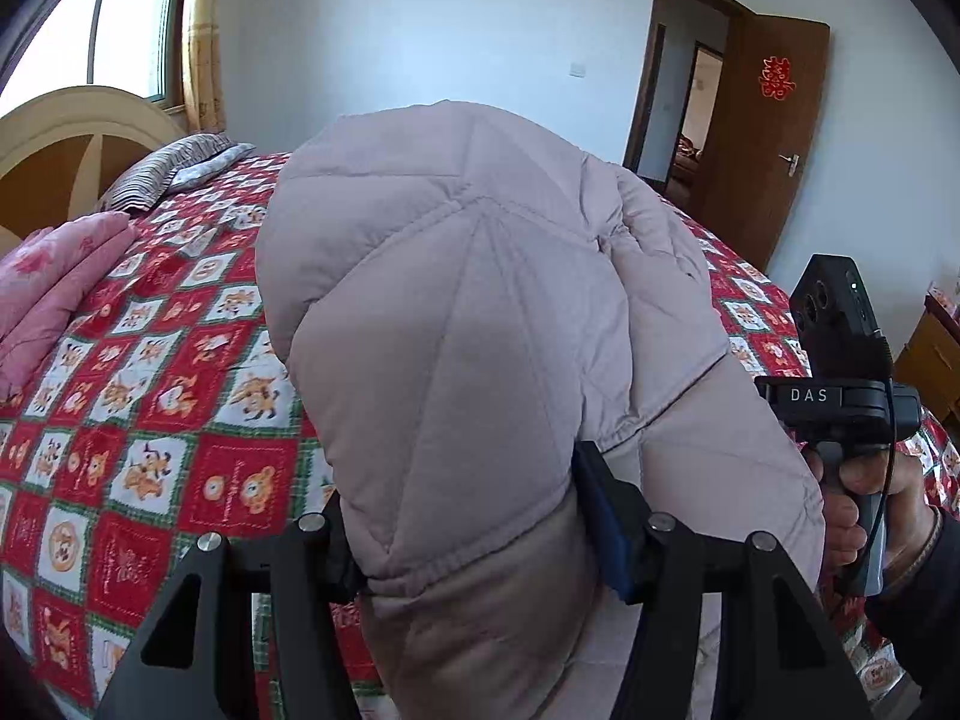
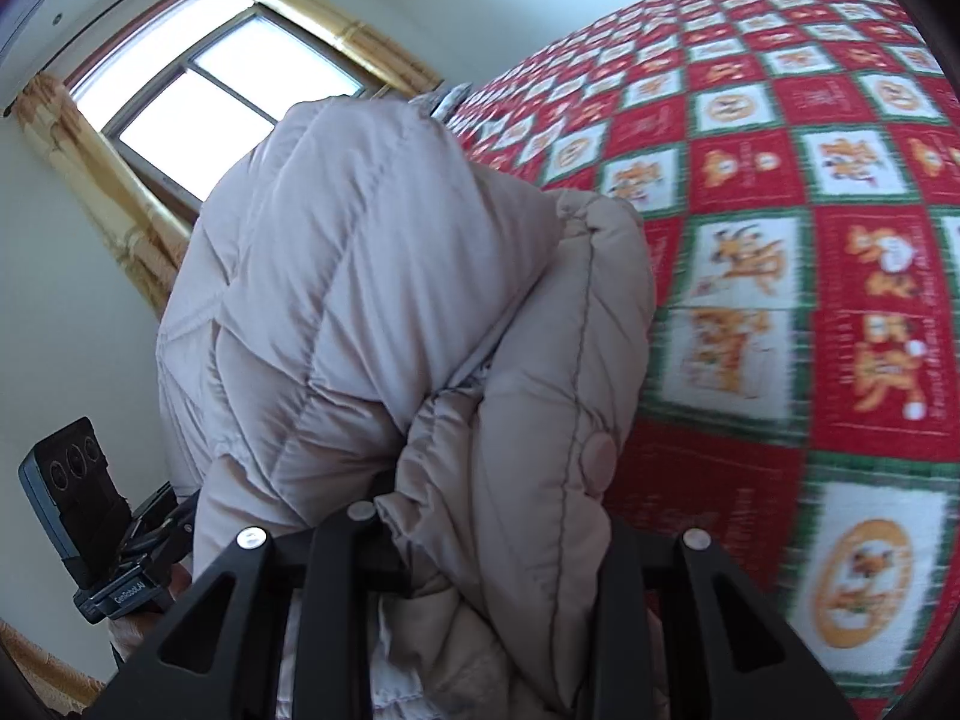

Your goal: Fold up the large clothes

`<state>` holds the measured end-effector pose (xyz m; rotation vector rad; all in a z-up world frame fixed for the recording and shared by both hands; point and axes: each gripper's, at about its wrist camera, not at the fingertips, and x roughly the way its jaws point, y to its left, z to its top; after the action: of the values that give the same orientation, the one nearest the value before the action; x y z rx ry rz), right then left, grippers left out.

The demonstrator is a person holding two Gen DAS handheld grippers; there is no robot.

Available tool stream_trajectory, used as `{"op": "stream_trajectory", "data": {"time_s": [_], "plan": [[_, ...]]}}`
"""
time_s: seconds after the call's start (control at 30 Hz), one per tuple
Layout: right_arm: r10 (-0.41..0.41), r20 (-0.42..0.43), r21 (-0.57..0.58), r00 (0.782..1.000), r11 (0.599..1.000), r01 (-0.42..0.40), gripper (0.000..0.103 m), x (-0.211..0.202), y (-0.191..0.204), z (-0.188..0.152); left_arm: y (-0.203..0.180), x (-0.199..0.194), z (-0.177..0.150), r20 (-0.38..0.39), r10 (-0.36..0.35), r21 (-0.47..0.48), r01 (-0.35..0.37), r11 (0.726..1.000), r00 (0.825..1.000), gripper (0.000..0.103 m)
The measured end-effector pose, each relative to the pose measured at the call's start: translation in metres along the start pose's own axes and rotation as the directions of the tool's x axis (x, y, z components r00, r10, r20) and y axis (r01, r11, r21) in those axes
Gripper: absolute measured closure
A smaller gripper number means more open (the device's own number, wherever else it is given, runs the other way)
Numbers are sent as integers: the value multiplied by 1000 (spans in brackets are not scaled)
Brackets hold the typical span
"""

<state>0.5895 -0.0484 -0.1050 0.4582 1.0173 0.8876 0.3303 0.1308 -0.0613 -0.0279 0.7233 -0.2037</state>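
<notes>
The coat (image 1: pixel 480 312), a pale quilted down one, is off the bed and bunched in the air between the two tongs, hanging over the near part of the checked bedspread (image 1: pixel 180 420). It is far from folded: the padding bulges in a loose heap, one panel flops over another, and no flat layer or straight crease shows anywhere. The left gripper (image 1: pixel 474 534) pinches a thick wad at what looks like an elastic hem or cuff, its fingers pressed into the padding on both sides. The right gripper (image 2: pixel 498 528) pinches another thick bundle, seen in its own view as a stitched edge with a round snap (image 2: pixel 600 450), the jaws drawn in close on the fabric. In the left view a hand (image 1: pixel 864 498) grips the handle of the other tool just beside the coat. My judgement is that this is an early step, lifting or carrying the coat so it can be spread out; laying it flat, bringing in the sleeves and folding the body all appear left to do. Further off on the bed lie a pink quilt (image 1: pixel 54 294) and a striped pillow (image 1: pixel 162 168), well apart from the coat, and an open door (image 1: pixel 762 138) stands beyond.
</notes>
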Motion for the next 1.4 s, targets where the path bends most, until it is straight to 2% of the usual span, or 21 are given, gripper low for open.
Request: {"op": "stream_trajectory", "data": {"time_s": [0.27,0.6,0.77,0.9,1.17,1.4], "plan": [[12,-67,-46,998,999,-15,72,47,31,7,41,-17,-20,-5,47,-57,-47,997,999,43],[-9,-90,-67,996,998,3,72,60,35,-6,63,-13,-36,-18,49,-86,-50,995,999,43],[-13,-95,-60,995,998,8,72,58,35,-14,67,-8,-40,-35,60,-100,-63,993,998,34],[-18,-96,-51,995,999,13,72,59,34,-17,72,-4,-45,-48,63,-117,-69,991,997,30],[-47,-99,-22,994,999,45,68,69,22,-18,82,4,-52,-71,142,-118,-150,982,987,4],[-84,-99,-44,992,996,80,64,75,19,-20,83,3,-58,-39,175,-96,-178,979,984,1]]}}
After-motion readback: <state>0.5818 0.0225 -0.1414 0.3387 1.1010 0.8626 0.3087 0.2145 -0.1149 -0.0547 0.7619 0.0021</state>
